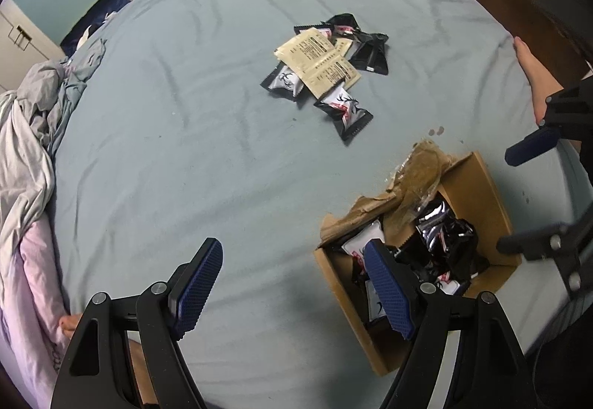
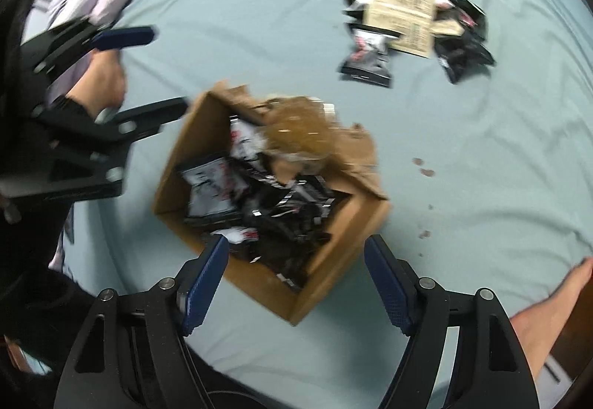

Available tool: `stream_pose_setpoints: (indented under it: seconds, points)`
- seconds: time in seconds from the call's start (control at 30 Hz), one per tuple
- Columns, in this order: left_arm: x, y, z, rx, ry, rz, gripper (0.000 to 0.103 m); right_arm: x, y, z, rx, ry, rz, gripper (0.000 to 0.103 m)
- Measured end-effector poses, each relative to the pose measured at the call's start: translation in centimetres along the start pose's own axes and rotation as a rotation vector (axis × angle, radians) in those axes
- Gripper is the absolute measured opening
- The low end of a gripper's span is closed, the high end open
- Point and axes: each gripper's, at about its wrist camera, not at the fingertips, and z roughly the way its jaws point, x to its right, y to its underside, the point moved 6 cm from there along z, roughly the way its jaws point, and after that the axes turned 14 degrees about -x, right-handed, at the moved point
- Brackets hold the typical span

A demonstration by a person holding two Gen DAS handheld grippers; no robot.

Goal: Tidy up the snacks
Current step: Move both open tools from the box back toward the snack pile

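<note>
Step in hand, as I read it: drop-off into the cardboard box point(image 2: 344, 242). Right gripper point(image 2: 296, 283) hung over the box's near corner, jaws spread wide, nothing between them. Left gripper point(image 1: 292, 286) was also released and empty, parked over the bed sheet point(image 1: 185, 149) just left of the box.

Box sat on the bed near the edge, torn flap point(image 2: 296, 127) folded up, a heap of black-and-white snack packets point(image 2: 237, 186) inside; too jumbled to count.

Remaining pile point(image 1: 326, 71) lay well apart, further up the bed: roughly five black packets plus two or three beige sachets point(image 1: 315, 56) on top, overlap made the count unsure.

Next move likely calls for reaching to that pile and pinching one packet by its edge
</note>
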Motion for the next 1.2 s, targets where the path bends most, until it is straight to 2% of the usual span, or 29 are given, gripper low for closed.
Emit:
stream_pose_setpoints:
  seconds: [0.3, 0.57, 0.83, 1.0, 1.2]
  points:
    - [-0.1, -1.0, -0.9, 0.037, 0.013, -0.030, 0.080, 1.8, -0.5, 0.1, 0.002, -0.007, 0.082, 0.075]
    - [0.0, -1.7, -0.5, 0.027, 0.024, -0.049, 0.080, 3.0, -0.8, -0.5, 0.029, -0.012, 0.118, 0.075]
    - [-1.2, -2.7, 0.0, 0.007, 0.095, -0.152, 0.080, 3.4, -1.6, -0.6, 0.056, -0.041, 0.114, 0.075]
    - [-1.9, -3.1, 0.5, 0.008, 0.092, -0.187, 0.080, 4.3, -2.1, -0.7, 0.099, -0.047, 0.121, 0.075]
    - [-2.3, -3.7, 1.9, -0.010, 0.078, -0.218, 0.080, 6.4, -2.7, -1.4, 0.192, -0.060, 0.163, 0.075]
